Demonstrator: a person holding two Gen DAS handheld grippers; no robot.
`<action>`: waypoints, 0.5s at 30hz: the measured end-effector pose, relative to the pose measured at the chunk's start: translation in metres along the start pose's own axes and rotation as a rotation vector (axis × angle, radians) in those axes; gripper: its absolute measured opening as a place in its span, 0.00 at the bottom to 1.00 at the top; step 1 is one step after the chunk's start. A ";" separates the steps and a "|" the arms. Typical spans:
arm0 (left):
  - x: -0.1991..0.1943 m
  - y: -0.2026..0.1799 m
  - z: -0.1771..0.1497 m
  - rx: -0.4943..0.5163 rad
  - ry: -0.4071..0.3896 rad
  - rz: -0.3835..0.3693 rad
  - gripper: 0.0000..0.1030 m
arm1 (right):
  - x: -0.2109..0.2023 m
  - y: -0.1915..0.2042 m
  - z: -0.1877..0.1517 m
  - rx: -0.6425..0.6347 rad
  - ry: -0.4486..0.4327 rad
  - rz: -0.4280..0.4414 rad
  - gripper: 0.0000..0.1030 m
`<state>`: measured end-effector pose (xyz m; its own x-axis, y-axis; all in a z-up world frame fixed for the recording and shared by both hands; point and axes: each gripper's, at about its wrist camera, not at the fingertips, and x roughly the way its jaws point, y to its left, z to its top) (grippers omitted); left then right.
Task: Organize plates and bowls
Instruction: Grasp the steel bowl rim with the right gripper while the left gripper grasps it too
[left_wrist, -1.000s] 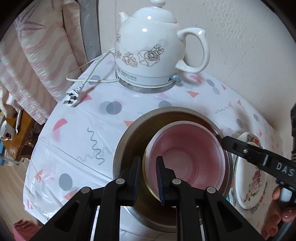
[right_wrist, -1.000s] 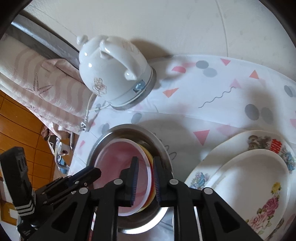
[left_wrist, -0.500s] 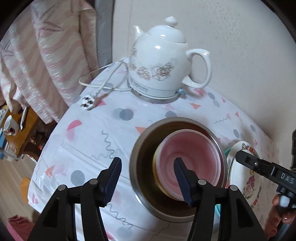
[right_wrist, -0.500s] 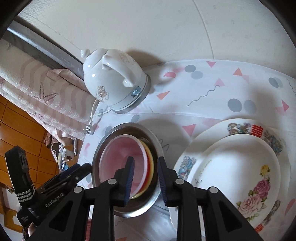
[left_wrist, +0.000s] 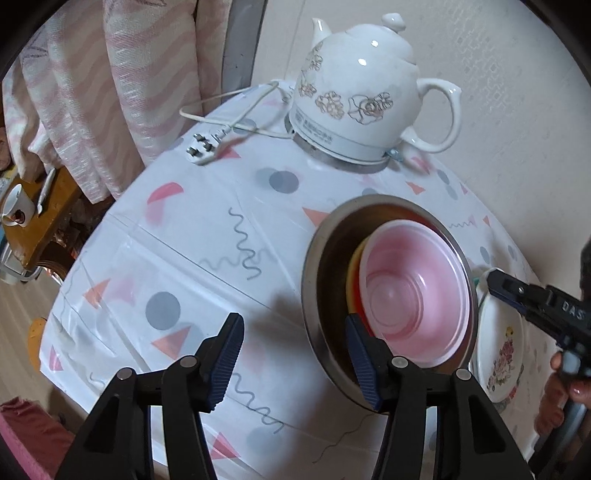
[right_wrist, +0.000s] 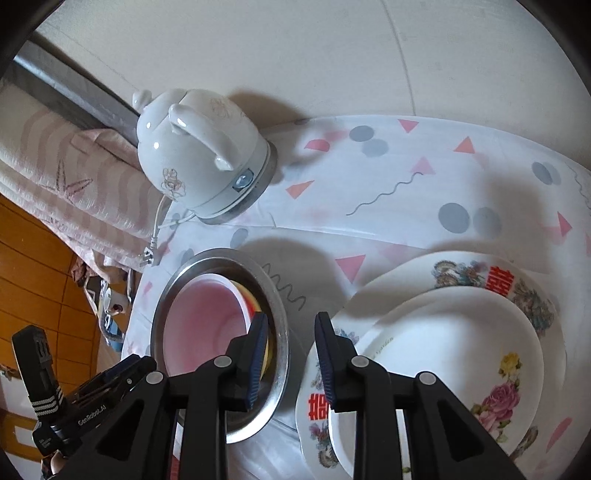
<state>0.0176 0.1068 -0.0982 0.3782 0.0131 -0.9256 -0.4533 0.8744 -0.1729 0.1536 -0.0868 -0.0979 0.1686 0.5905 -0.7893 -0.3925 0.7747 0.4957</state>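
Looks near done, judging by layout. Round surface (left_wrist: 207, 236) under white patterned plastic cloth carries everything. Stacked on right: large floral ceramic plate (right_wrist: 461, 269) with smaller white rose-print plate (right_wrist: 461, 350) on top. Beside it, wide stainless steel bowl (left_wrist: 328, 266) nesting a yellow bowl (left_wrist: 354, 266), hardly visible, and a pink plastic bowl (left_wrist: 417, 295) innermost. White ceramic electric kettle (left_wrist: 358, 96) behind, not part of job. Left gripper (left_wrist: 291, 354): jaws wide apart, holding nothing. Right gripper (right_wrist: 290, 360): jaws partly apart, holding nothing. No loose dishes visible; nothing obviously left.
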 end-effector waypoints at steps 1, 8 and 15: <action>0.001 0.000 -0.001 0.002 0.004 -0.005 0.50 | 0.002 0.002 0.001 -0.012 0.007 -0.002 0.26; 0.010 -0.001 -0.005 0.004 0.045 -0.034 0.37 | 0.018 0.010 0.005 -0.088 0.046 -0.037 0.26; 0.016 -0.003 -0.005 0.019 0.059 -0.072 0.28 | 0.035 0.010 0.006 -0.126 0.089 -0.046 0.25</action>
<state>0.0210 0.1019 -0.1137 0.3612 -0.0782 -0.9292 -0.4108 0.8812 -0.2339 0.1608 -0.0571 -0.1185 0.1098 0.5285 -0.8418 -0.4972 0.7626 0.4139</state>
